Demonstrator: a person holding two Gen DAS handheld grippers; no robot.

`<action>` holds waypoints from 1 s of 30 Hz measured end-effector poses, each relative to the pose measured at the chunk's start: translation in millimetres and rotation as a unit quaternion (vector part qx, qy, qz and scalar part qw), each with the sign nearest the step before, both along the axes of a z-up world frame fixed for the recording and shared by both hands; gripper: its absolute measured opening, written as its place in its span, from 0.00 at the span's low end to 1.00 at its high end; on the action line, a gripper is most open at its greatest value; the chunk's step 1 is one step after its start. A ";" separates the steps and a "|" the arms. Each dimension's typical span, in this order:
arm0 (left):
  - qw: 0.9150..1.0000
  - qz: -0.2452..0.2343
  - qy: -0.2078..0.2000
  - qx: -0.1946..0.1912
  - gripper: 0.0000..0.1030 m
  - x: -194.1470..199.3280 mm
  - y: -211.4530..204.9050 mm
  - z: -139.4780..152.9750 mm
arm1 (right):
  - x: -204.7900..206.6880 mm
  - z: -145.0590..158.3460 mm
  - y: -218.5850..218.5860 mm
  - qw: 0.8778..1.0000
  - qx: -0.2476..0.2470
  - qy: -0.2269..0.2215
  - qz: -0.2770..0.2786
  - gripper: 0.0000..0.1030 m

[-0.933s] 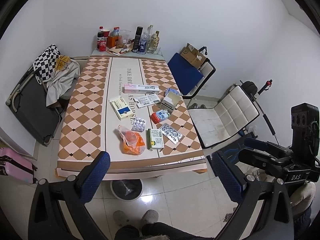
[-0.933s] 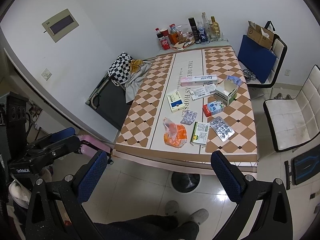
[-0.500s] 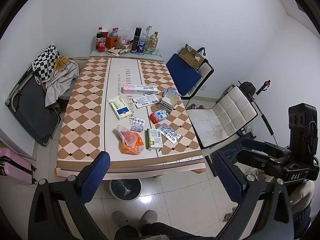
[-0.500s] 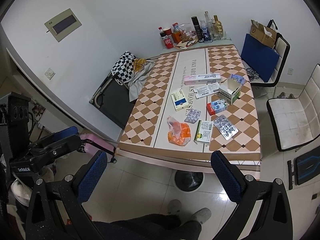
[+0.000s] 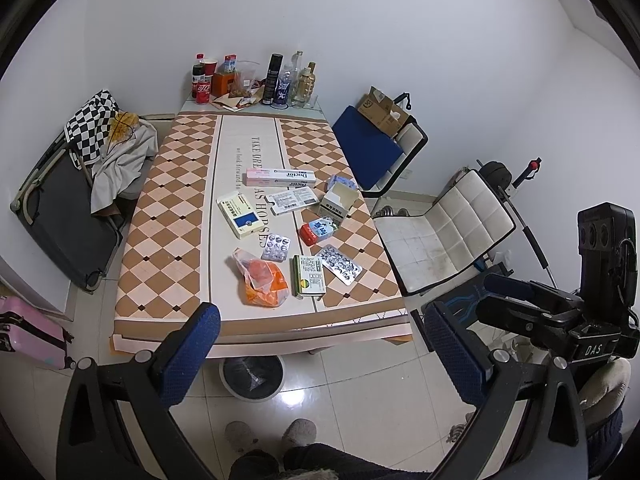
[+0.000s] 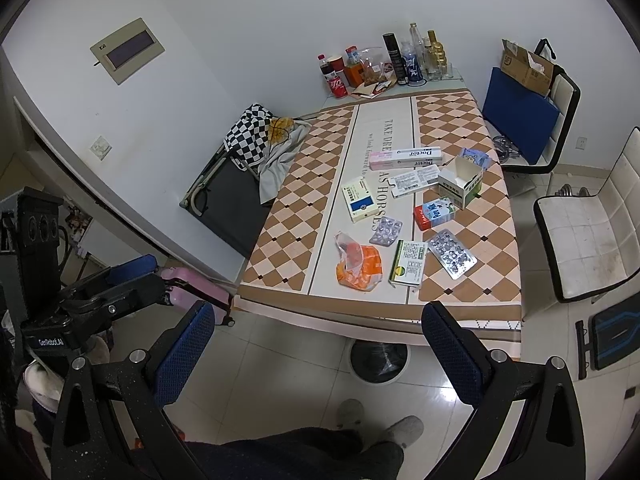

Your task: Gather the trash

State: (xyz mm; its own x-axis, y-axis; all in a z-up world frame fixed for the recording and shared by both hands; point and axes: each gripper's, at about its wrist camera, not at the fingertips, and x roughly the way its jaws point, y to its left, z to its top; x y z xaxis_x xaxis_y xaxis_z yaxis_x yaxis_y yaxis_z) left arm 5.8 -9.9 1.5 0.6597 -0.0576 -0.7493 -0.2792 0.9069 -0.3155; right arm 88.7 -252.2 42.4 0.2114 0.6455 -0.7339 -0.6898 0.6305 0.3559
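A: Left wrist view: left gripper (image 5: 320,352) with blue padded fingers (image 5: 192,344) spread wide, nothing between, held high above the near edge of the long table with the brown-and-cream diamond cloth (image 5: 168,216).

B: Right wrist view: same for the right gripper (image 6: 320,352), jaws wide apart and empty, hanging over the floor short of that table's near edge.

A: Trash all on the table's near half. Closest to the near edge: crumpled orange plastic bag (image 5: 262,282), with a flat green-and-white medicine box (image 5: 309,277) just beside it.

B: Beyond the bag: small silver blister pack (image 5: 276,247). Beside the green box, toward the white chair: larger silver blister sheet (image 5: 338,264). Apart from both: red-and-blue small carton (image 5: 318,230).

A: Nearer the table's middle: white-and-blue flat box (image 5: 239,215), printed white leaflet (image 5: 293,201), long pink-and-white toothpaste box (image 5: 280,177), open-topped white-and-green carton (image 5: 339,200) standing upright, pale blue packet (image 5: 341,181) behind it.

B: Under the table's near edge, on the tiled floor: round bin with a black liner (image 6: 379,360), partly hidden by the tabletop.

A: At the table's far end, against the wall: cluster of bottles and a red cola can (image 5: 203,92). Grey slippers (image 5: 240,434) at the bottom of the view.
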 end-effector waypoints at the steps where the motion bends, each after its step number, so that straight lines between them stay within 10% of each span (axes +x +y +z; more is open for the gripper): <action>1: 1.000 0.000 0.000 0.002 1.00 0.8 0.9 -1.2 | -0.1 -0.4 -0.1 1.000 0.000 0.000 0.000 1.00; 30: 0.999 0.022 0.018 0.033 1.00 5.3 1.3 -7.2 | -4.8 -3.2 7.5 0.999 0.000 0.002 -0.032 1.00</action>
